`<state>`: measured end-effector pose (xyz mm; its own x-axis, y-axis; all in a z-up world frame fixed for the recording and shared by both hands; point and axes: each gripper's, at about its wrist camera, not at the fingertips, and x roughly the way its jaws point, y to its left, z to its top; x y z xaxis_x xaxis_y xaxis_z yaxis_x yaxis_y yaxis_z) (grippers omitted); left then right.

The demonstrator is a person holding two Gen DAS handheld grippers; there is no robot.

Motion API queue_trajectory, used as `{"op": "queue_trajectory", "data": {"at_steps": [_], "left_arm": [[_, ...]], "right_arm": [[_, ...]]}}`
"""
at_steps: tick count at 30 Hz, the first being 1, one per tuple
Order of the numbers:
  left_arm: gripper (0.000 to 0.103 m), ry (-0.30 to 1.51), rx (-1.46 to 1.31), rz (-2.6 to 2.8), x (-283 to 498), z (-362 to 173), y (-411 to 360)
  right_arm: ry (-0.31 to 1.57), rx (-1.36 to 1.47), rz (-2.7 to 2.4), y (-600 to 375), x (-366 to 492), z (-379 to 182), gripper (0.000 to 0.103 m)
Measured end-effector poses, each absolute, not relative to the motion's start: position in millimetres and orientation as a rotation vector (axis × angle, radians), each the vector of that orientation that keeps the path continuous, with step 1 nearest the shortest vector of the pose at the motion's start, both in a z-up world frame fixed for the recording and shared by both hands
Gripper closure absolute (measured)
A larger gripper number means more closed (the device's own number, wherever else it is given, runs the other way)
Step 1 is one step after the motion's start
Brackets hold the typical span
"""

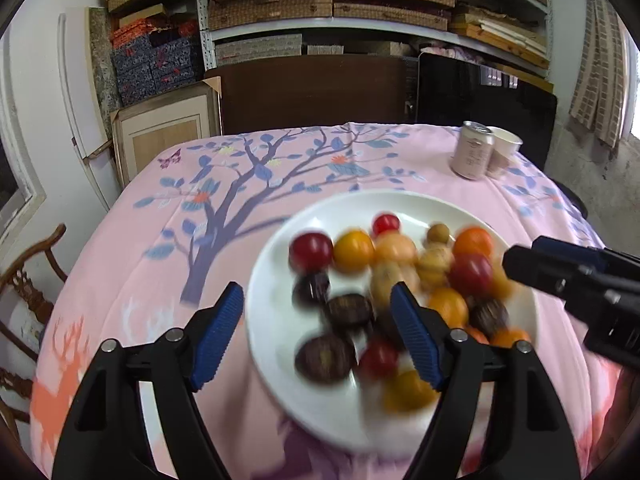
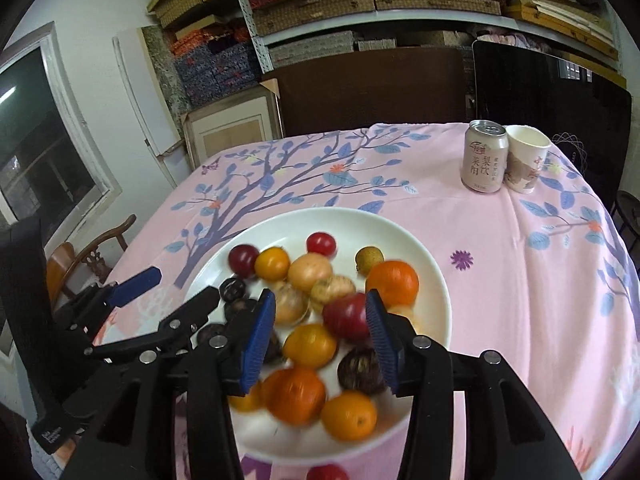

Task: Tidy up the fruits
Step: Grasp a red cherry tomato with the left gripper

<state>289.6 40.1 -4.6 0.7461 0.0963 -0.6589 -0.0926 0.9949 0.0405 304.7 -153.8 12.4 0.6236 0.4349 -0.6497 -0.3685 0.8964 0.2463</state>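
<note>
A white plate [image 1: 272, 264] [image 2: 420, 248] on the pink tablecloth holds several mixed fruits: red tomatoes [image 1: 311, 251], orange ones [image 2: 392, 283], yellow ones [image 2: 349, 417], dark brown round ones [image 1: 325, 359] and a small longan [image 2: 369, 257]. My left gripper [image 1: 318, 304] is open above the plate's near left part, blurred fruit below it. My right gripper [image 2: 321, 308] is open over the plate's middle, with a dark red tomato [image 2: 346, 316] between its pads. Each gripper also shows in the other's view: the right [image 1: 576, 280], the left [image 2: 132, 284].
A drink can [image 2: 485, 157] and a paper cup [image 2: 525, 160] stand at the table's far right. A wooden chair [image 2: 92, 256] is at the left edge. Shelves of boxes, a dark wooden board and a black screen stand behind the table. One red fruit [image 2: 328, 473] lies off the plate near the front edge.
</note>
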Motion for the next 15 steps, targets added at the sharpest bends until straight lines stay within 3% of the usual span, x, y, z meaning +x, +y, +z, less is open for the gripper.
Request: {"op": "queue_trajectory", "data": {"at_steps": [6, 15], "left_arm": [[0.021, 0.703, 0.031, 0.120, 229, -14, 21], [0.020, 0.716, 0.098, 0.102, 178, -33, -11]], "right_arm": [[0.728, 0.094, 0.436, -176, 248, 0, 0.044], [0.760, 0.255, 0.419, -225, 210, -39, 0.043]]}}
